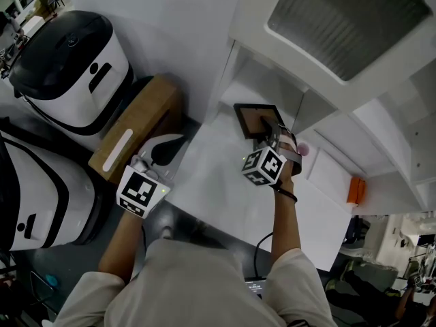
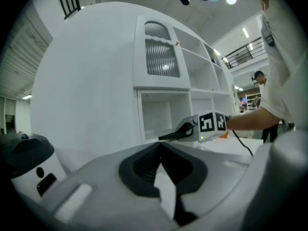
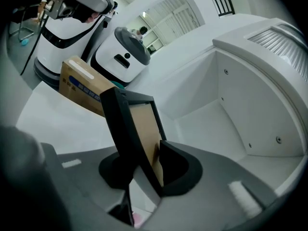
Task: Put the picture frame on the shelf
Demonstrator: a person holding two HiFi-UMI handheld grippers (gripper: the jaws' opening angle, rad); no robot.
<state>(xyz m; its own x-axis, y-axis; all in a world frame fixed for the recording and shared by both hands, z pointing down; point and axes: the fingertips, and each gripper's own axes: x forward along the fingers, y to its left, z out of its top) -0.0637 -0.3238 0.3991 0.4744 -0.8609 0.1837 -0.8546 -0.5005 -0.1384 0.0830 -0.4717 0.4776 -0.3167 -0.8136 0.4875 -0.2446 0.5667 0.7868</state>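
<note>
Right tongs [image 3: 144, 170] slightly open, frame [image 3: 140, 129] between the jaws. The right pad is against its brown back and the left pad looks just clear of it. Frame stands tilted at the mouth of the low shelf [image 1: 240, 87] bay, at the back of the white desk [image 1: 225, 182]. Left tongs [image 2: 160, 150] closed, empty, at the desk's left edge.

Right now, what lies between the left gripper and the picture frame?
Head view: only bare white counter between left gripper and picture frame.
</note>
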